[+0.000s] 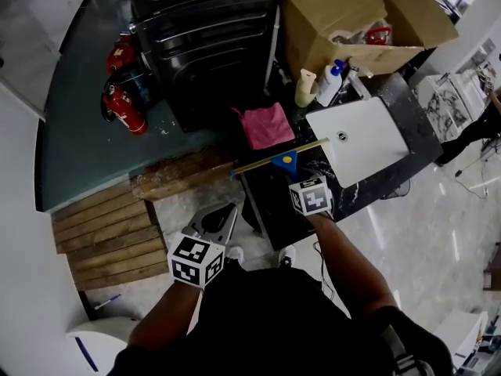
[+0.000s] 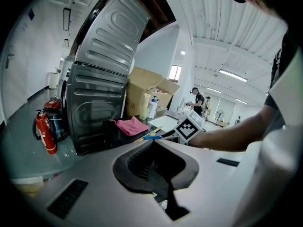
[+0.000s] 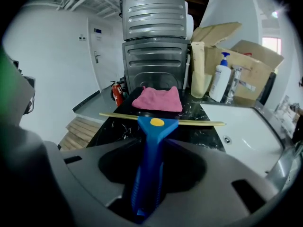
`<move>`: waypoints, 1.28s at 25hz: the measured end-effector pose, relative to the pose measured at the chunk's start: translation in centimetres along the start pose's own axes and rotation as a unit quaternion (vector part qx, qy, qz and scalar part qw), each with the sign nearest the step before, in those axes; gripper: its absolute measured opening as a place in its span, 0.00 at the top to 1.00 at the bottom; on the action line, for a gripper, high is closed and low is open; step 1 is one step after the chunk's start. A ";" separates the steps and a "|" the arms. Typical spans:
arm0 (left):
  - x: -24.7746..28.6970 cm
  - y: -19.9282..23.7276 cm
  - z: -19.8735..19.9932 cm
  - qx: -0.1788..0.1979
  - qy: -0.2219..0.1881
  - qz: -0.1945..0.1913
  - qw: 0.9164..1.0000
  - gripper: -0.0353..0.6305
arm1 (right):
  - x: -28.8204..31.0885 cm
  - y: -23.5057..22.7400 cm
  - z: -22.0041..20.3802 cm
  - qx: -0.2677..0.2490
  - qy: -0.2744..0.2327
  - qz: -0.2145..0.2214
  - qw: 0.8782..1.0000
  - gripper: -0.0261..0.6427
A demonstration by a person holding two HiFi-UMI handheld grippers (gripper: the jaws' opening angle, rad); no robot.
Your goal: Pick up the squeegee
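Note:
The squeegee lies on the black marble counter, its thin yellow blade pointing across and its blue handle pointing toward me. In the right gripper view the blue handle runs back between the jaws of my right gripper, with a gap on each side; the jaws stand open around it. The left gripper hangs lower left of the counter, off its edge, its jaws drawn together on nothing.
A pink cloth lies just beyond the squeegee. A white sink is to its right, with bottles and a cardboard box behind. A grey ribbed machine stands at the back, fire extinguishers to the left, and wooden planks on the floor.

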State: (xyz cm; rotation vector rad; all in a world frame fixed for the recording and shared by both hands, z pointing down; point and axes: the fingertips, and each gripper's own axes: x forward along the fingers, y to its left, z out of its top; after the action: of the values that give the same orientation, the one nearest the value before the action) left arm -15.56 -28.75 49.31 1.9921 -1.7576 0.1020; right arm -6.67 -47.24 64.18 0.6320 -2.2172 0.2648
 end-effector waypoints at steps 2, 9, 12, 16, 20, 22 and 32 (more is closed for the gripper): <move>-0.2 0.1 0.0 -0.001 -0.002 0.000 1.000 0.92 | 0.4 0.0 -0.1 0.002 0.006 -0.001 1.000 0.72; -0.9 0.8 0.2 -0.003 -0.007 0.005 1.000 0.92 | 1.9 -0.3 -1.4 0.020 0.017 0.001 1.000 0.73; -1.2 1.3 0.1 -0.005 -0.007 0.007 1.000 0.92 | 1.6 -0.3 -1.2 0.028 0.015 0.004 0.999 0.73; -1.2 1.6 -0.1 -0.009 -0.009 0.006 1.000 0.92 | 0.9 -0.2 -0.6 0.027 0.021 0.007 0.999 0.73; -1.2 1.8 -0.2 -0.011 -0.008 0.000 1.000 0.92 | 1.1 -0.1 -0.8 0.023 0.022 0.012 0.999 0.73; -1.2 1.8 -0.2 -0.010 -0.007 -0.005 1.000 0.92 | 2.3 -0.5 -1.8 0.023 0.020 0.014 0.999 0.73; -1.8 2.1 -0.5 0.003 0.000 -0.024 1.000 0.92 | 2.1 -0.7 -1.8 0.050 0.009 0.000 0.999 0.75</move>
State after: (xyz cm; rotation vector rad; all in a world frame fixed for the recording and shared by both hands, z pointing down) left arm -17.72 -27.00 49.69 2.0362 -1.7104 0.0911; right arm -6.35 -47.91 66.91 0.6809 -2.1981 0.3812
